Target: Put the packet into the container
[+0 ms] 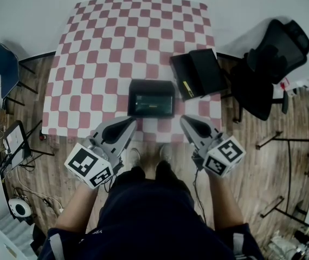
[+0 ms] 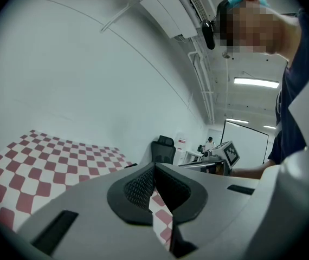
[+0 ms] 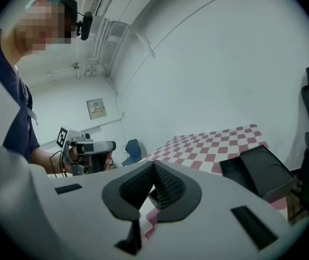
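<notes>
Left gripper (image 1: 130,122): jaws pressed together, nothing between. Right gripper (image 1: 184,119): same, closed and empty. Black container (image 1: 151,83) straight ahead on checked cloth (image 1: 100,64), between the two tips, near-left corner just beside the left one. About equal reach, left marginally nearer. Looks like a dark packet (image 1: 150,103) lying flat inside it already, long axis running left-right; hard to confirm. Second black box (image 1: 204,69) near, at right. Yellow-green marks on packet and box too small to read; no legible writing.
</notes>
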{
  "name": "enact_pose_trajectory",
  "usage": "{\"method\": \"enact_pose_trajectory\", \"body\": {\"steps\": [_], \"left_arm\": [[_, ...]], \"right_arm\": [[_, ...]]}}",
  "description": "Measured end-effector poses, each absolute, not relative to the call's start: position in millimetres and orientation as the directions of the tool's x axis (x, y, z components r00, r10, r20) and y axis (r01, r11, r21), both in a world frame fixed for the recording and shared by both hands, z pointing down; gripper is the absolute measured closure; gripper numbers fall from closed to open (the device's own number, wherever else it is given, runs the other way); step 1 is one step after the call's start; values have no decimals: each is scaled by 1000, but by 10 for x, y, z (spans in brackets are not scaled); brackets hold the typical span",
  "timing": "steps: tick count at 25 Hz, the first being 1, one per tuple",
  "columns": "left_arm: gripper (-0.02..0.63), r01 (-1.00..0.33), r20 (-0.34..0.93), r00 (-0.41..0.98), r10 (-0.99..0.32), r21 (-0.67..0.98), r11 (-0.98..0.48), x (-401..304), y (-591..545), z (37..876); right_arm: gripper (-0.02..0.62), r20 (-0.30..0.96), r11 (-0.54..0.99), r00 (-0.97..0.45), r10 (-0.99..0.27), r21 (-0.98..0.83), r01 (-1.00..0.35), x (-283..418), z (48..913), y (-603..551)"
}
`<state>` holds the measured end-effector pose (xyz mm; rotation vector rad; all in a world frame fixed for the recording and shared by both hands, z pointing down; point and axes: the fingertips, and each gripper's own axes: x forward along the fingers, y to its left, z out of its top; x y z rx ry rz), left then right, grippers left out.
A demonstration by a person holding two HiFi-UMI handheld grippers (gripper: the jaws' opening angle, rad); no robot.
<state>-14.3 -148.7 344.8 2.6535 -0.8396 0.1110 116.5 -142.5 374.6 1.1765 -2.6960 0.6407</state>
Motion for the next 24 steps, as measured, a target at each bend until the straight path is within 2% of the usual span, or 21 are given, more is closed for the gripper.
{"method": "enact_pose_trajectory", "body": {"steps": [8, 24], "left_arm": [[583, -566, 185, 824, -536, 313, -763, -118, -1523, 3493], [583, -559, 178, 828, -531, 320, -765, -114, -1658, 3510]], "right_arm": [[578, 344, 590, -663, -665, -303, -749, 1252, 3873, -1521], [580, 387, 593, -656, -648, -285, -753, 1214, 3957, -1624]]}}
